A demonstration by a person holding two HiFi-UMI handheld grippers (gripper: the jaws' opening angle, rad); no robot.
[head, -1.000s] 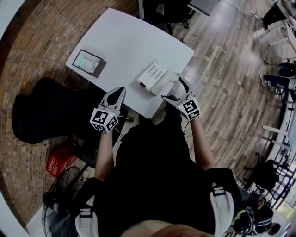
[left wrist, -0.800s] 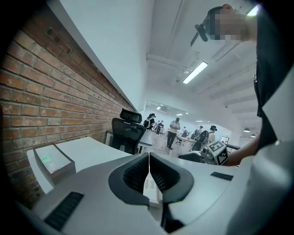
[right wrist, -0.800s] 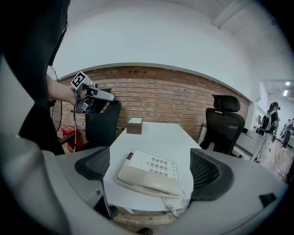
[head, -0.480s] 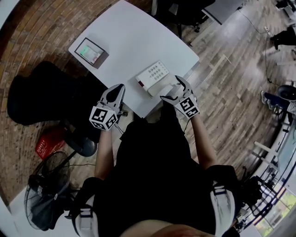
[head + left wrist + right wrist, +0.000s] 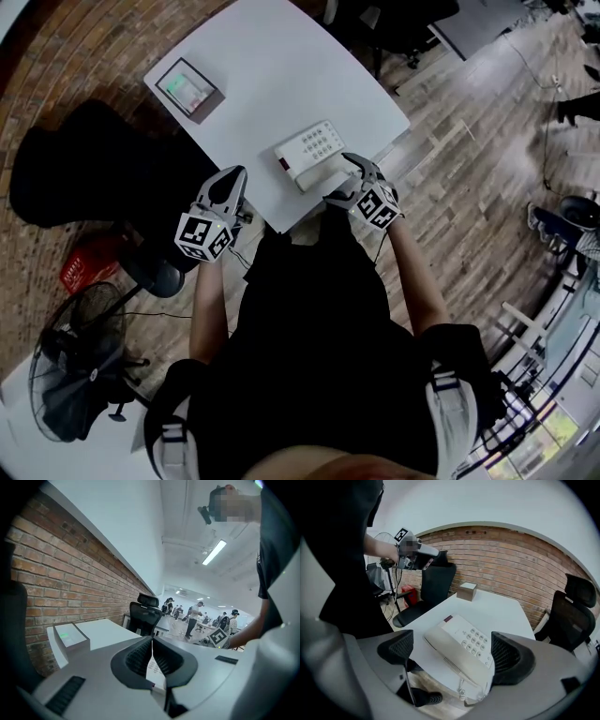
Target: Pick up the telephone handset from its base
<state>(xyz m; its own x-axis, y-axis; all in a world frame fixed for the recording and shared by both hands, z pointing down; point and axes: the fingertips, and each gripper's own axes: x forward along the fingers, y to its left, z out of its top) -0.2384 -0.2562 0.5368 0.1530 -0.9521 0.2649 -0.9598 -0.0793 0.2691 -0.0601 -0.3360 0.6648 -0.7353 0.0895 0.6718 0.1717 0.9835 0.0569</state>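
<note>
A white telephone [image 5: 312, 150] lies near the front edge of the white table [image 5: 272, 75], with its handset [image 5: 322, 175] resting on the base along the near side. My right gripper [image 5: 343, 180] is open at the handset's right end, one jaw on either side of it. In the right gripper view the handset [image 5: 449, 654] and keypad [image 5: 476, 641] lie between the spread jaws of this gripper [image 5: 452, 651], and a coiled cord [image 5: 462, 693] hangs at the table edge. My left gripper [image 5: 231, 182] hovers off the table's front left edge, shut and holding nothing [image 5: 152, 651].
A small grey box [image 5: 190, 89] with a green-lit top stands at the table's far left corner. Black office chairs [image 5: 75, 178] [image 5: 574, 616] stand round the table. A red basket [image 5: 80, 267] and a floor fan [image 5: 66, 375] are on the floor to the left.
My right gripper has moved in from beside the table edge, and its open jaws now stand round the handset. The left gripper has barely moved. The head view has shifted.
</note>
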